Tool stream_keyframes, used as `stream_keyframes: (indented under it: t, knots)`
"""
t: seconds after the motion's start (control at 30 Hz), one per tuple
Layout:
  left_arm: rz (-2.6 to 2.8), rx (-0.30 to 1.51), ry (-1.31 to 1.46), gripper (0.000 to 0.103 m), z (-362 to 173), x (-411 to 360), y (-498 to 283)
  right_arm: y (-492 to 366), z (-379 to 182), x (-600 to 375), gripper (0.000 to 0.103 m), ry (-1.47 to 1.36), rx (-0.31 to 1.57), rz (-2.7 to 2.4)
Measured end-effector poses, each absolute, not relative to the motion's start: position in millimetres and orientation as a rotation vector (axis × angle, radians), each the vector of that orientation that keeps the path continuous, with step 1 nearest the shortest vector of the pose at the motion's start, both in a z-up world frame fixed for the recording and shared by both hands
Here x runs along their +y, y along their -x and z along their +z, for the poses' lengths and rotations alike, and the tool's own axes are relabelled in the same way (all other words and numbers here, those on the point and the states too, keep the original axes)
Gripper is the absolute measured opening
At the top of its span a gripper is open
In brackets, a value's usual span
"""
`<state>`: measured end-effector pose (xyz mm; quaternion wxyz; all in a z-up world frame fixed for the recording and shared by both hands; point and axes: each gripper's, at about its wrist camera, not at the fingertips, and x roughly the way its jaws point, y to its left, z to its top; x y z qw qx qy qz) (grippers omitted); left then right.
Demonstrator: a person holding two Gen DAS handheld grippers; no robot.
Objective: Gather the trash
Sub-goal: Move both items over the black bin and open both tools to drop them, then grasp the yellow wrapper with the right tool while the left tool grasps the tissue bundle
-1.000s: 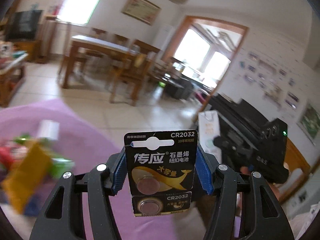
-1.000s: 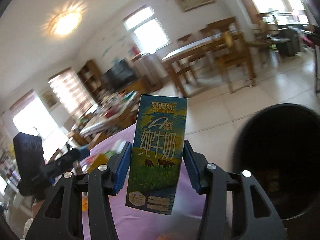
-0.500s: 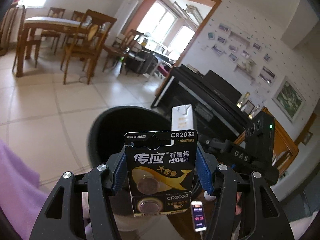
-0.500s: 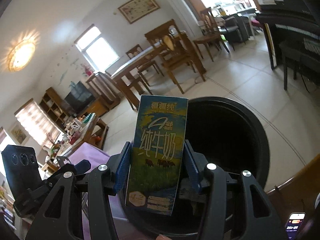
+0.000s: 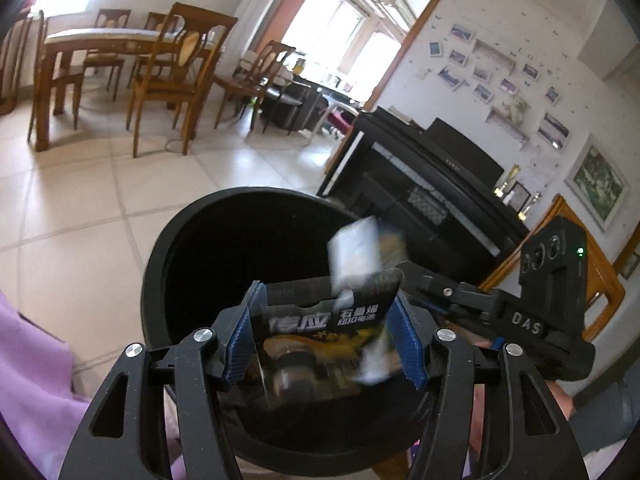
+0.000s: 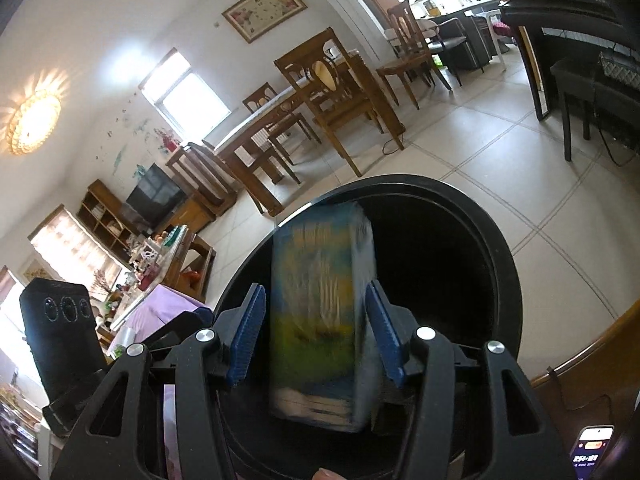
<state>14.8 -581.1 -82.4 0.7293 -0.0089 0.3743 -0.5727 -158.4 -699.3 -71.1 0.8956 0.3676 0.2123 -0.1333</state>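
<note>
1. Both tongs hang right over the open mouth of the black trash bin [image 5: 160, 280], so I'll place everything off that.
2. Left tongs [image 5: 324, 340]: jaws have just been opening. The battery card [image 5: 320, 344] is between the blue pads [image 5: 240, 340], tipped and blurred, over the near side of the bin. Looks let go, but with that blur I can't swear the right pad is clear of it.
3. Right tongs [image 6: 316, 336]: jaws have also just been opening. The milk carton [image 6: 320, 320] sits between the pads [image 6: 246, 334] with a gap on each side, smeared, over the bin's opening.
4. A purple cloth [image 5: 28, 380] lies left of the bin.
5. A piano [image 5: 420, 184] stands beyond the bin.
</note>
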Motion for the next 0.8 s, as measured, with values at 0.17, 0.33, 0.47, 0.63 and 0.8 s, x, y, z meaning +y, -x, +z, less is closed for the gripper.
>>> stream_keyframes:
  t: [0.17,0.33,0.47,0.63,0.8]
  knots:
    - [-1.237,0.793,0.031,0.080,-63.2,-555.5,-14.5,162.3,-61.7,-691.4,0.076,-0.738,0.429,-0.285]
    - [-1.212,0.751,0.059,0.085,-43.2,-506.2,-10.3,156.9,-49.8,-676.4,0.079,-0.706,0.434,-0.270]
    - [-1.140,0.711,0.113,0.085,-26.9,-437.9,-13.3,138.9,-38.5,-644.5,0.079,-0.663,0.461,-0.213]
    - [-0.994,0.670,0.164,0.085,-13.3,-331.1,-18.4,100.4,-23.2,-577.4,0.079,-0.590,0.515,-0.095]
    - [-0.810,0.628,0.193,0.085,-5.8,-211.2,-13.9,54.6,-14.0,-491.1,0.085,-0.521,0.588,0.073]
